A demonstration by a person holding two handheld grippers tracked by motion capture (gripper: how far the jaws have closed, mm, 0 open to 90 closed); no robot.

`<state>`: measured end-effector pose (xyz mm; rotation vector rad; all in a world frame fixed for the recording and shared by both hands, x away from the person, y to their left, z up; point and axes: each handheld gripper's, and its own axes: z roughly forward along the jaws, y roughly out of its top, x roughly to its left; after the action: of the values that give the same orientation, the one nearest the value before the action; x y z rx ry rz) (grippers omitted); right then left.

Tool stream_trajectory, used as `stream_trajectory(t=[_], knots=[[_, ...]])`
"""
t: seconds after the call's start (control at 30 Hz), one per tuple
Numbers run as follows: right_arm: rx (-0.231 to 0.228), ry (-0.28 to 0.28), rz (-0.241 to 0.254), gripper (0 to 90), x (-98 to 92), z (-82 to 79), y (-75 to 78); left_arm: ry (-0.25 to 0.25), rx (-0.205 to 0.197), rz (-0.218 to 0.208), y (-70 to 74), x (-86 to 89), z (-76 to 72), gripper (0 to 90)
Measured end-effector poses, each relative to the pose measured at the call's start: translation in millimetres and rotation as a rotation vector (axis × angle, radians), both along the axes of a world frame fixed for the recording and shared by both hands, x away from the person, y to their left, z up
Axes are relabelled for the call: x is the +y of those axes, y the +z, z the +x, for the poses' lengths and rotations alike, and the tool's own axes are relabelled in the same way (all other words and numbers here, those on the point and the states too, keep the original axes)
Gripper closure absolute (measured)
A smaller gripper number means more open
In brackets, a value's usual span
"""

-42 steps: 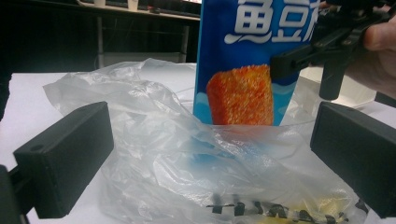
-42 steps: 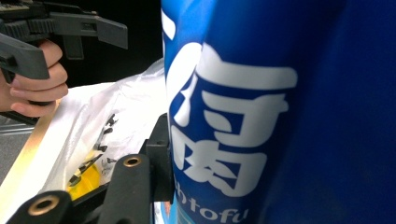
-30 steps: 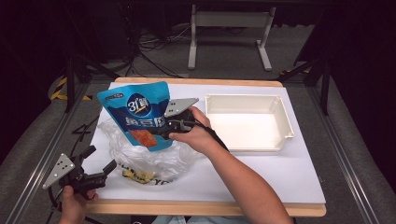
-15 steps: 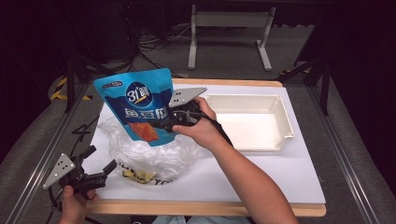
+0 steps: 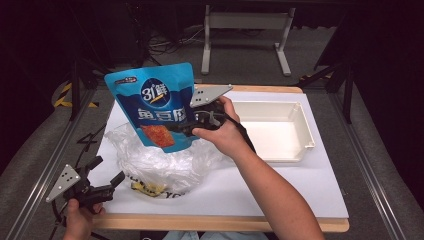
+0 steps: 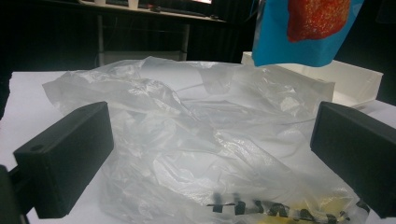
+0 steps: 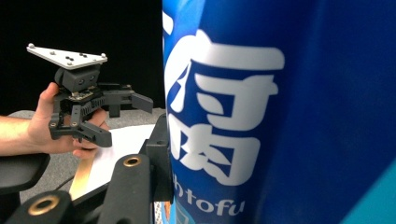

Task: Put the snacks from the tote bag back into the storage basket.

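Since a second ago the blue snack pouch [image 5: 156, 106] has risen from the crumpled clear plastic bag [image 5: 165, 162] and now hangs above it, clear of the plastic, its printed face toward the high camera. Taking that bag as the landmark, the white table [image 5: 280, 185] lies under it and stretches away on every side. The white tray [image 5: 277, 131] sits on the table to the bag's right, a short way apart, its open side up. The pouch is held over the bag's far part, a little tilted; in the left gripper view its lower edge [image 6: 301, 32] hangs above the plastic [image 6: 205, 140] and in front of the tray [image 6: 355, 81]. The right gripper [image 5: 182, 127], above the bag's right half, is clamped on the pouch's right edge (the right gripper view has the blue face [image 7: 289, 112] pressed against one black jaw). The left gripper [image 5: 107, 172] sits at the bag's near left corner by the table's front edge, its jaws spread wide and holding nothing, pointed at the bag; the right gripper view shows it too [image 7: 123, 119], in a hand [image 7: 44, 121].
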<state>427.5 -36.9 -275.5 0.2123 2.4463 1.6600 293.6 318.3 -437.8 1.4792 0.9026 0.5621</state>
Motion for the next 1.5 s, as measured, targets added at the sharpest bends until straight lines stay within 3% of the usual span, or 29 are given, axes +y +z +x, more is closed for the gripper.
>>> stream_trajectory(t=[0.07, 0.63, 1.5], knots=[[-0.009, -0.017, -0.017, 54.8, -9.4, -0.5, 4.3, -0.001, 0.0, 0.006, -0.1, 0.0, 0.1, 0.2], [-0.039, -0.074, 0.007, 54.7, -62.6, -5.9, 22.1, 0.004, 0.006, 0.01, -0.8, -0.8, 0.9, 0.2], [-0.081, -0.237, 0.022, 54.7, -154.7, -3.5, 39.5, 0.013, 0.016, 0.018, -1.7, -0.8, 1.7, 0.2]])
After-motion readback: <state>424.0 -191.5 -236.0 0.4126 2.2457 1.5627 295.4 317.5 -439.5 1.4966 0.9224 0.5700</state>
